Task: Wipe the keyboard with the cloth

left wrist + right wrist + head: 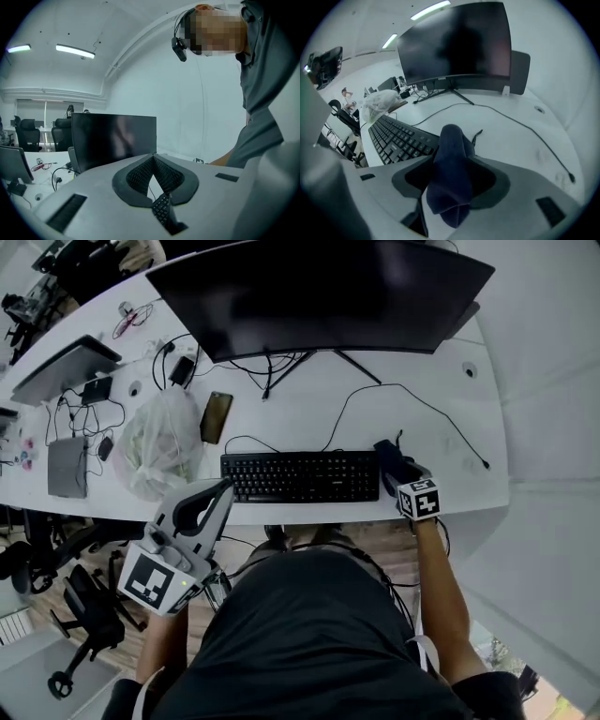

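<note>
a dark blue soft cloth sits unpinched between the spread jaws of the right gripper, at the right end of the black keyboard on the white worktop; wiping seems still ahead, and the left gripper waits, jaws pressed together, empty.

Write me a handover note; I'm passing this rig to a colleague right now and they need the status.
Left gripper: shut, empty, at the desk's near edge.
Right gripper: open, jaws either side of the dark cloth, pads not clamping it.
Cloth lies bunched on the desk by the keyboard's right end.
Done: right gripper is at the cloth.
To do: close on the cloth, wipe across the keyboard.
</note>
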### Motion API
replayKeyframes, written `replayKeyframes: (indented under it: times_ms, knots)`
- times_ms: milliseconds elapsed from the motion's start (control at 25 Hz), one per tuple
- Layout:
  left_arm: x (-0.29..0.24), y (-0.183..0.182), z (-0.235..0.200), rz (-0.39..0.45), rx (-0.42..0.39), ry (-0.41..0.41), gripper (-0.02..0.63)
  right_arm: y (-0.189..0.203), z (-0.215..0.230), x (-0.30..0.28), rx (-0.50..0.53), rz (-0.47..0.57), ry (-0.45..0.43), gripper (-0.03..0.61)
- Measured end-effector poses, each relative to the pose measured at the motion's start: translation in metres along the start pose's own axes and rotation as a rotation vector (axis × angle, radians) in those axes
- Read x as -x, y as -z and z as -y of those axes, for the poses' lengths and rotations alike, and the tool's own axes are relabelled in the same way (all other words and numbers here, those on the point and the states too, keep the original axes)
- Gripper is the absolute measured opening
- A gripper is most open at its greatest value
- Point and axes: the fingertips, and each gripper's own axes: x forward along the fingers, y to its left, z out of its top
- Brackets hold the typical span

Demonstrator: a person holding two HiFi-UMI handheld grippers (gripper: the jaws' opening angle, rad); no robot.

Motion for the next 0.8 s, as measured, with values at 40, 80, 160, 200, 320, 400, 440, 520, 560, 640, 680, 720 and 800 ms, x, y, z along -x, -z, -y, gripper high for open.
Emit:
replayKeyframes:
  times_ms: [40, 80, 160, 200, 320, 400, 440, 520, 560, 640, 680, 720, 800]
  knots:
    - [-0.005, 0.0, 0.003, -0.01, 0.002, -0.011, 0.003, 0.007, 0.004, -0.008, -0.003, -0.001, -0.012, 0.213]
    - [-0.01, 0.001, 0.006, -0.02, 0.006, -0.021, 0.003, 0.011, 0.007, -0.013, -0.003, 0.006, -0.021, 0.207]
    - [-0.018, 0.003, 0.012, -0.037, 0.014, -0.04, 0.003, 0.008, 0.012, -0.01, 0.006, 0.027, -0.04, 0.097]
    - [-0.021, 0.004, 0.014, -0.042, 0.017, -0.05, 0.003, 0.001, 0.012, -0.003, 0.013, 0.044, -0.05, 0.075]
    - [-0.028, 0.007, 0.018, -0.045, 0.03, -0.084, 0.003, -0.036, -0.003, 0.016, 0.111, 0.14, -0.086, 0.069]
    - [-0.03, 0.012, 0.02, -0.053, 0.049, -0.102, 0.003, -0.047, -0.031, 0.008, 0.236, 0.167, -0.13, 0.07]
    - [-0.031, 0.013, 0.022, -0.059, 0.057, -0.107, 0.003, -0.044, -0.049, -0.002, 0.307, 0.156, -0.161, 0.07]
    - [-0.032, 0.014, 0.025, -0.067, 0.061, -0.116, 0.003, -0.028, -0.094, -0.021, 0.461, 0.1, -0.241, 0.071]
    - [-0.032, 0.013, 0.026, -0.069, 0.063, -0.12, 0.003, -0.019, -0.119, -0.026, 0.545, 0.071, -0.285, 0.071]
    - [-0.032, 0.009, 0.027, -0.053, 0.07, -0.126, 0.003, -0.006, -0.155, -0.027, 0.699, 0.032, -0.346, 0.069]
    - [-0.032, 0.006, 0.026, -0.042, 0.073, -0.129, 0.003, -0.006, -0.157, -0.028, 0.726, 0.03, -0.342, 0.069]
    - [-0.03, 0.007, 0.025, -0.043, 0.071, -0.135, 0.003, -0.01, -0.147, -0.031, 0.695, 0.041, -0.315, 0.069]
    - [-0.027, 0.012, 0.022, -0.064, 0.064, -0.149, 0.003, -0.028, -0.103, -0.037, 0.524, 0.069, -0.212, 0.069]
